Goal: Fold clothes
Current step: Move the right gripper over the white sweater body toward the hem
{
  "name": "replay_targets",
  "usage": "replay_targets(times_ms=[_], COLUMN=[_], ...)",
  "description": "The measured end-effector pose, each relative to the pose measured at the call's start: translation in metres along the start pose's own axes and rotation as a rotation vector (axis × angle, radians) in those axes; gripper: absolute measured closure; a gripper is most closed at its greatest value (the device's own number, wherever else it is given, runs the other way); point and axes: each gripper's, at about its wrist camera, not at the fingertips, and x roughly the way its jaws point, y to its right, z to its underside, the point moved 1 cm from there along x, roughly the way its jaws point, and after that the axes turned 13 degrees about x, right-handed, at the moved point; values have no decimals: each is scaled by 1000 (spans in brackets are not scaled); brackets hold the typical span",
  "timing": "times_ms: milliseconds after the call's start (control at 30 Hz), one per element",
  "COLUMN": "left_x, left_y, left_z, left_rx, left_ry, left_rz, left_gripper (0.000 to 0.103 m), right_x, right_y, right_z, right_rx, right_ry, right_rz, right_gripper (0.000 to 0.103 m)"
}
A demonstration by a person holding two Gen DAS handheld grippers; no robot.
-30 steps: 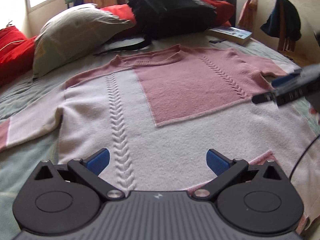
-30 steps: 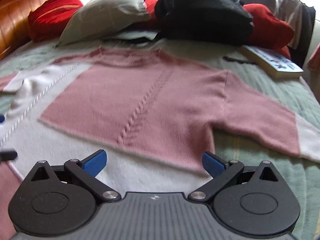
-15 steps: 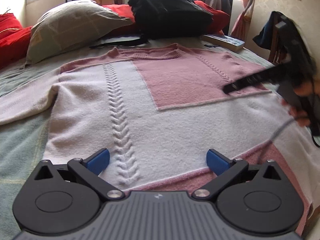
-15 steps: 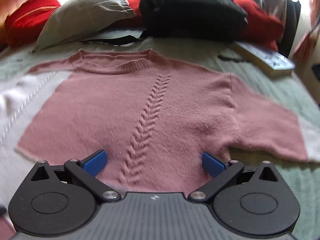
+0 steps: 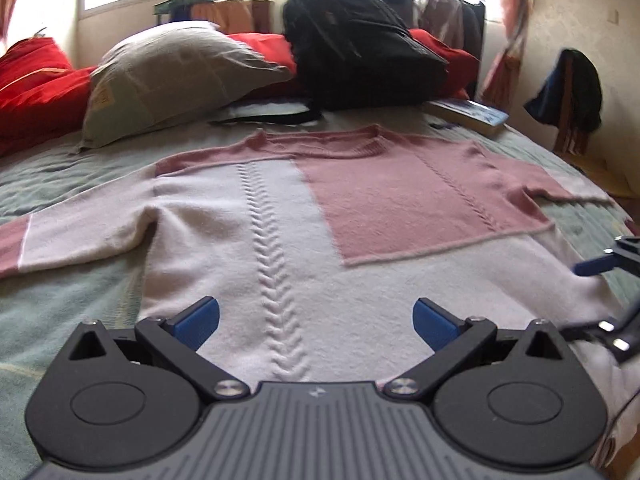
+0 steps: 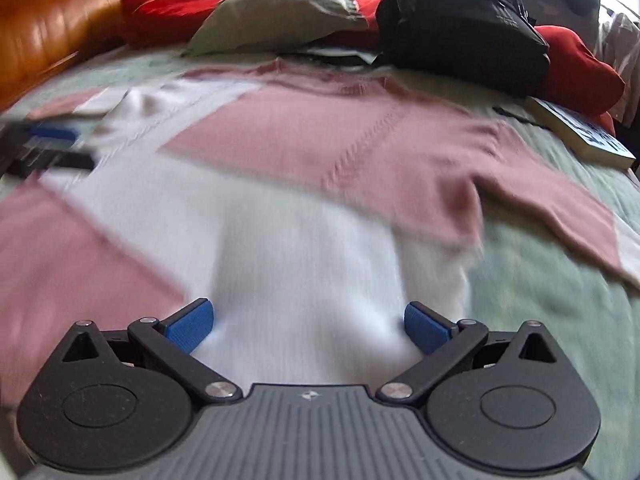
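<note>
pink-and-white colour-block sweater (image 5: 304, 240) with cable braids, on pale green bedspread (image 5: 64, 320)

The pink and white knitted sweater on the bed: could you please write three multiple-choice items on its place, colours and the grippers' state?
1. Where does the pink and white knitted sweater lie?
A. flat on the green bedspread
B. on a chair
C. inside the black backpack

2. The gripper finger pads are:
A. red
B. blue
C. green

3. The left gripper and right gripper are:
A. both shut on cloth
B. one shut
C. both open

Answers: 1 A, it is spread out with both sleeves extended; 2 B, blue tips show; 3 C, wide gaps, nothing held.
</note>
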Motion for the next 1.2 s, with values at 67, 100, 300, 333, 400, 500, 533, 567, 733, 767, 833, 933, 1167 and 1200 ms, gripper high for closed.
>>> replay_targets(times_ms=[67, 100, 300, 333, 400, 500, 533, 567, 733, 767, 833, 933, 1167, 1200], left_x=[3, 5, 7, 7, 7, 11, 11, 12, 7, 7, 7, 6, 3, 2], left_y=[10, 15, 32, 32, 31, 30, 30, 31, 40, 40, 41, 41, 43, 42], left_z=[0, -1, 2, 3, 5, 7, 7, 7, 6, 6, 7, 7, 7, 7], left_rx=[33, 50, 114, 115, 109, 108, 109, 110, 139, 141, 143, 146, 155, 156], left_ry=[-11, -15, -27, -28, -38, -54, -57, -58, -43, -45, -47, -50, -46, -44], left_rz=[4, 7, 8, 7, 3, -9, -11, -10, -2, -3, -5, -9, -18, -20], left_gripper=[1, 1, 1, 1, 1, 1, 1, 1, 1, 1, 1, 1, 1, 1], right_x=[-14, -17, -13, -10, -9, -25, -30, -36, -44, -43, -36, -38, -50, -46], right_y=[-3, -6, -30, -32, -29, -20, -18, -17, -29, -33, -30, -17, -36, -34], right_z=[7, 7, 5, 10, 22, 35, 38, 41, 38, 36, 43, 56, 44, 41], right_rx=[-14, -14, -38, -58, -67, -45, -54, -64, -118, -127, -131, -95, -123, -86], right_ry=[-10, 3, 40, 21, -9, -45, -65, -85, -66, -52, -82, -110, -70, -58], right_rz=[6, -1, -45, -33, -23, -48, -50, -53, -34, -31, -22, -50, -30, -27], right_gripper=[0, 0, 0, 0, 0, 0, 0, 0, 0, 0, 0, 0, 0, 0])
